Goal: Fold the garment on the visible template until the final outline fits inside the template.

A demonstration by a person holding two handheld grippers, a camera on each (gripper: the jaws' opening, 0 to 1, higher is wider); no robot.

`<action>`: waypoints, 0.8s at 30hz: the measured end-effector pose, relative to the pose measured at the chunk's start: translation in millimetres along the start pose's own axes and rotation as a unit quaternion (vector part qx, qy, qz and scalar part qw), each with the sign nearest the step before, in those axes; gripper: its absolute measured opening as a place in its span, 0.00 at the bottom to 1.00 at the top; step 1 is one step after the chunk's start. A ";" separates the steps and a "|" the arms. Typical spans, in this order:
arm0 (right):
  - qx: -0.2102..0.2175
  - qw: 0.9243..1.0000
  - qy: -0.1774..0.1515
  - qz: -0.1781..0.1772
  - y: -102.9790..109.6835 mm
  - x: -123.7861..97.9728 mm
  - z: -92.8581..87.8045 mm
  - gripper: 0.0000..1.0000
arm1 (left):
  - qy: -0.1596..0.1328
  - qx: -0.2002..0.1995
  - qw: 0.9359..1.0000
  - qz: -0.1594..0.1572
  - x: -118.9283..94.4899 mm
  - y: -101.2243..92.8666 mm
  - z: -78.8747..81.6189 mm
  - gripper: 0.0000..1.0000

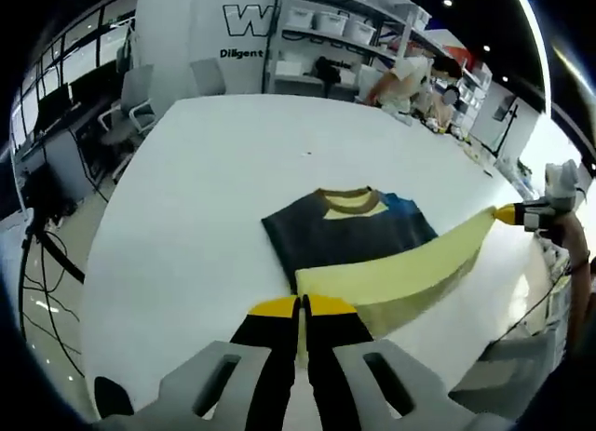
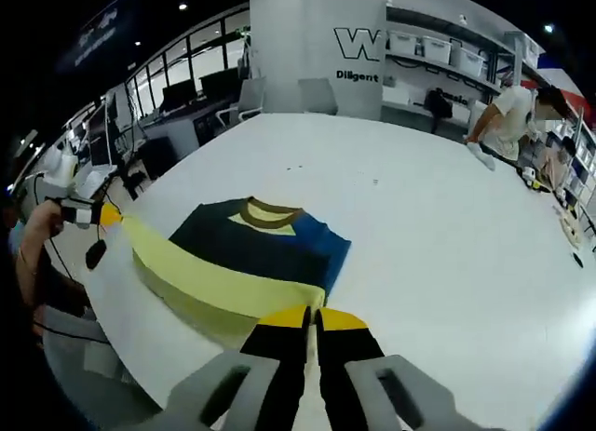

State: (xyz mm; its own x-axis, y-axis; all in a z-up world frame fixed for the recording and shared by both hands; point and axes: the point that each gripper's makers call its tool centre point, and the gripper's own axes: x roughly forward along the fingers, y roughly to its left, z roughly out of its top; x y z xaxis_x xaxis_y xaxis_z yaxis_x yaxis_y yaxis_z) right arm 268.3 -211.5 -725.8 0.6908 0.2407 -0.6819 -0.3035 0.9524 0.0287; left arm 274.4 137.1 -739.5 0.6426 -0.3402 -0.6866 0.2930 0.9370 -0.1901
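White table (image 1: 186, 217): bears garment. Garment (image 1: 345, 235), dark with yellow hem, lies at 12 o'clock ahead of left gripper (image 1: 300, 305); sleeves apparently folded in. Left gripper and right gripper (image 2: 312, 315) each pinch a hem corner, lifted taut; the hem-to-collar fold appears left to do.

Dark garment (image 1: 349, 234), yellow hem lifted, lies flat on table.

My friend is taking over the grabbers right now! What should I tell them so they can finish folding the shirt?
Left gripper: shut on the shirt's yellow hem.
Right gripper: shut on the same hem's other corner.
The shirt lies on the white table, collar away from you; the yellow hem is lifted and stretched between both grippers.
Done: sides look folded in.
Left: carry the hem toward the collar, lay it flat, check the outline. No template is discernible.
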 end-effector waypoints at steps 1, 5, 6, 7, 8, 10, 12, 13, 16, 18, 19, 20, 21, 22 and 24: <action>-0.001 1.000 -0.002 -0.001 -0.5 1.4 2.7 0.00 | -0.005 -0.003 1.000 -0.005 1.8 -0.7 6.8 0.00; 0.003 1.000 -0.017 -0.007 -3.2 8.0 20.2 0.00 | -0.018 -0.003 1.000 0.000 8.8 2.3 26.6 0.00; 0.006 1.000 -0.019 -0.009 -3.8 9.4 23.3 0.00 | -0.019 0.001 1.000 0.004 10.4 4.5 29.4 0.00; 0.009 1.000 -0.025 -0.012 -5.2 12.1 28.8 0.00 | -0.021 0.002 1.000 0.010 13.0 7.9 33.9 0.00; 0.008 1.000 -0.025 -0.012 -5.2 13.3 30.6 0.00 | -0.023 0.002 1.000 0.011 14.2 9.0 36.1 0.00; -0.001 1.000 -0.029 -0.011 -5.7 18.0 37.8 0.00 | -0.029 -0.002 0.999 0.013 19.0 13.0 43.4 0.00; 0.010 0.999 -0.032 -0.013 -8.3 21.8 44.1 0.00 | -0.037 -0.006 0.999 0.015 22.7 16.7 49.5 0.00; 0.011 0.999 -0.034 -0.013 -8.7 22.6 45.5 0.00 | -0.037 -0.006 0.999 0.016 23.6 17.5 50.3 0.00; 0.019 0.999 -0.039 -0.017 -12.0 31.1 53.5 0.00 | -0.039 -0.007 0.999 0.019 31.3 24.0 55.7 0.00; 0.023 0.999 -0.038 -0.023 -13.7 35.4 55.2 0.00 | -0.047 -0.007 0.999 0.021 34.4 26.8 60.6 0.00; 0.022 0.999 -0.039 -0.031 -15.7 38.8 56.6 0.00 | -0.053 -0.003 0.998 0.022 38.7 29.8 64.7 0.00; 0.020 0.998 -0.037 -0.037 -17.3 41.3 57.0 0.00 | -0.053 -0.006 0.998 0.022 41.6 32.0 66.2 0.00; 0.019 0.998 -0.033 -0.043 -19.0 44.7 56.8 0.00 | -0.052 -0.015 0.998 0.017 44.7 32.2 67.7 0.00; 0.019 0.998 -0.032 -0.045 -19.4 46.1 56.9 0.00 | -0.054 -0.017 0.998 0.015 45.9 32.1 69.1 0.00; 0.026 0.998 -0.034 -0.049 -20.7 53.7 60.5 0.00 | -0.058 -0.018 0.998 0.012 53.6 33.5 73.4 0.00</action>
State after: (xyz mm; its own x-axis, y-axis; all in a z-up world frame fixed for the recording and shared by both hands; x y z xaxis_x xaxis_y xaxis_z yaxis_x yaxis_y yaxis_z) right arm 351.4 -207.0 -718.8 0.7589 0.1559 -0.6323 -0.1986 0.9801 0.0032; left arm 370.6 144.4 -731.2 0.7271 -0.3226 -0.6060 0.2518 0.9465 -0.2018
